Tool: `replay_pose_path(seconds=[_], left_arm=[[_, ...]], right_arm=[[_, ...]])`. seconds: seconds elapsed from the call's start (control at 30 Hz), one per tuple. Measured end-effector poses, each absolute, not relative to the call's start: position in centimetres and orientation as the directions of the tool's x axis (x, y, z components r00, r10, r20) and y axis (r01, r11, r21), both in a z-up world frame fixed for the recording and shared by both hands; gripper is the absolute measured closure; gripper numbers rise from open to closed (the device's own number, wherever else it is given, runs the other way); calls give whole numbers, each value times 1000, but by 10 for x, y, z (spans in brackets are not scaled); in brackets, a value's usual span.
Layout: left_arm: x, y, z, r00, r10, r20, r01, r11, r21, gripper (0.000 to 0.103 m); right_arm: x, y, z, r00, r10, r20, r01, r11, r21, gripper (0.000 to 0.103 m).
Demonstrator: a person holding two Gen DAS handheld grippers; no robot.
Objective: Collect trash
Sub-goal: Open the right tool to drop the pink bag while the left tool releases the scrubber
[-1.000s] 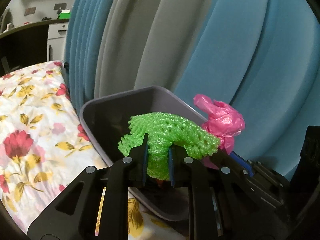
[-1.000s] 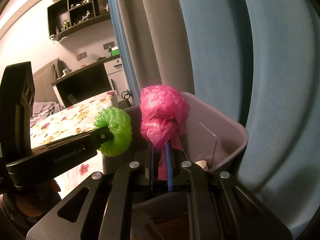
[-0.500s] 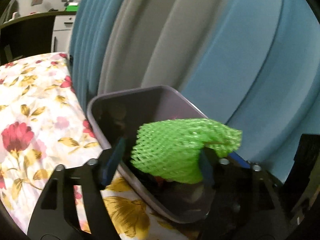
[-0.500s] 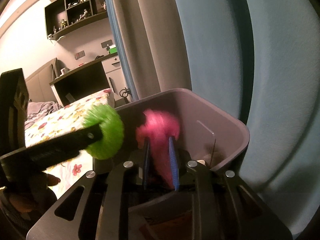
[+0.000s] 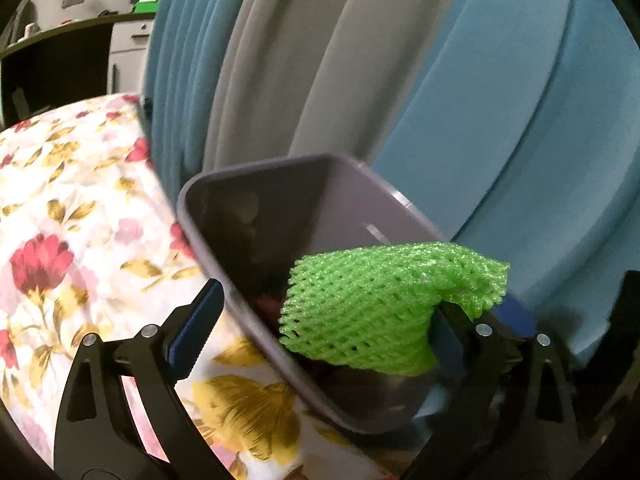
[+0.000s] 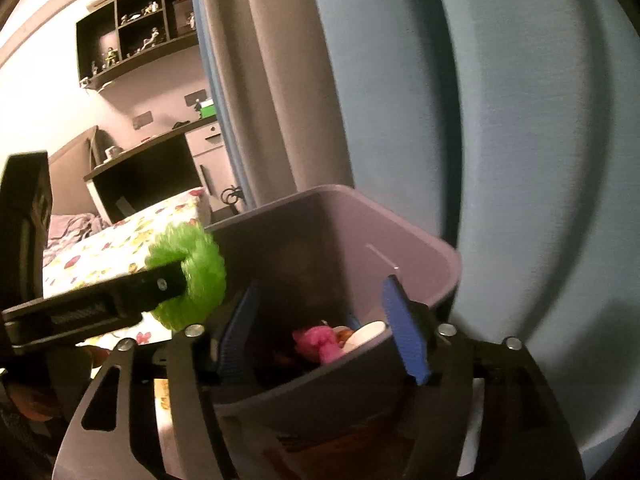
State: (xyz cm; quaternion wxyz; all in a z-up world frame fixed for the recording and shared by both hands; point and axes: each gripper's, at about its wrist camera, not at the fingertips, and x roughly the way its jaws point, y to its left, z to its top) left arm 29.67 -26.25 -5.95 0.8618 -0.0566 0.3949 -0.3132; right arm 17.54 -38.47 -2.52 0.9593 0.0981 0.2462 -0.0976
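A grey plastic bin stands between the bed and the curtain; it also shows in the right wrist view. My left gripper is open over the bin. A green foam net hangs on its right finger, above the bin's opening; it also shows in the right wrist view. My right gripper is open over the bin. A pink plastic bag lies inside the bin among other trash.
A floral bedsheet lies left of the bin. Blue and grey curtains hang right behind it. A desk, drawers and a wall shelf stand far back.
Both grippers have opened. The pink bag has dropped from my right gripper into the bin. The green net has slipped free of the left grip and hangs on one finger.
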Motion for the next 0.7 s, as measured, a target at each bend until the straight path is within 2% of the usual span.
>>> replay_pose_path(seconds=[0.27,0.5,0.7], left_arm=[[287,-265,-94,395,-518,-758,500,814,-295,8],[274,-252,-89,373,-561,-739,553,774,-309,6],[264,-247,-77,431,-539,-724,600,770,-216,6]], right_arm=[[168,-385,-26,863,-123,-491,228,960,161,32],[169,-379,-29,860,-24,-509,128,977,170,32],[172,-376,-27,837,92,-540,25,978,206,32]])
